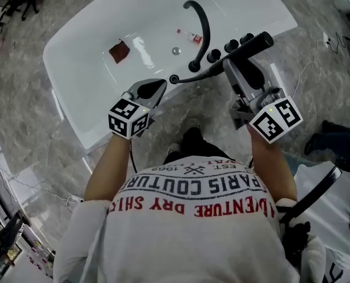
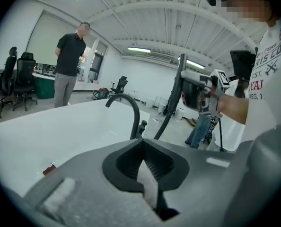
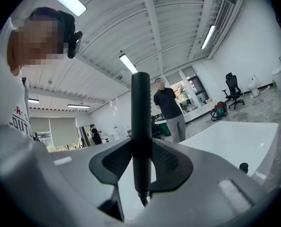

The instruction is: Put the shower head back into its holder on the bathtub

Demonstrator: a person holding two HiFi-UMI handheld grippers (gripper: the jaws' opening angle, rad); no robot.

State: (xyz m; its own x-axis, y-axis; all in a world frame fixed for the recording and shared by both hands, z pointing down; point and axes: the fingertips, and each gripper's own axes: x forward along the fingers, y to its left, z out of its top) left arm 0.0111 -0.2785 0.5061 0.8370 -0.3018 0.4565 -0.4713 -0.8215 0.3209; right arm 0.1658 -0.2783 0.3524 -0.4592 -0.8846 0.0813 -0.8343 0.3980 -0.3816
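Black against the white tub [image 1: 75, 93], the shower head [image 1: 254, 42] was off the tub altogether, lifted above the near rim just by the row of knobs [image 1: 214, 55]. The right gripper [image 1: 230, 65] had it clamped. In the right gripper view its jaws pressed on either side of the slim black handle [image 3: 140, 126], which stood up straight between them and ended just below the pads [image 3: 165, 161].

The hose [image 1: 201, 73] ran from the shower head down to a round fitting on the tub's near rim, a little left of the knobs. Whether that fitting was the holder I could not tell.

The left gripper [image 1: 158, 86] hung over the same rim, left of the fitting, apart from the hose. Its jaws were closed tight on each other with nothing between them, as the left gripper view [image 2: 144, 161] showed plainly.

The curved black spout [image 1: 201, 22] rose from the rim beside the knobs and arched over the basin. Inside the tub lay the drain [image 1: 176, 50], a small bottle [image 1: 194, 37] near the spout's mouth, and a red-brown cloth [image 1: 119, 50] further left on the floor. Beyond the tub's far side a person [image 2: 69, 63] in a dark shirt stood well apart from it.
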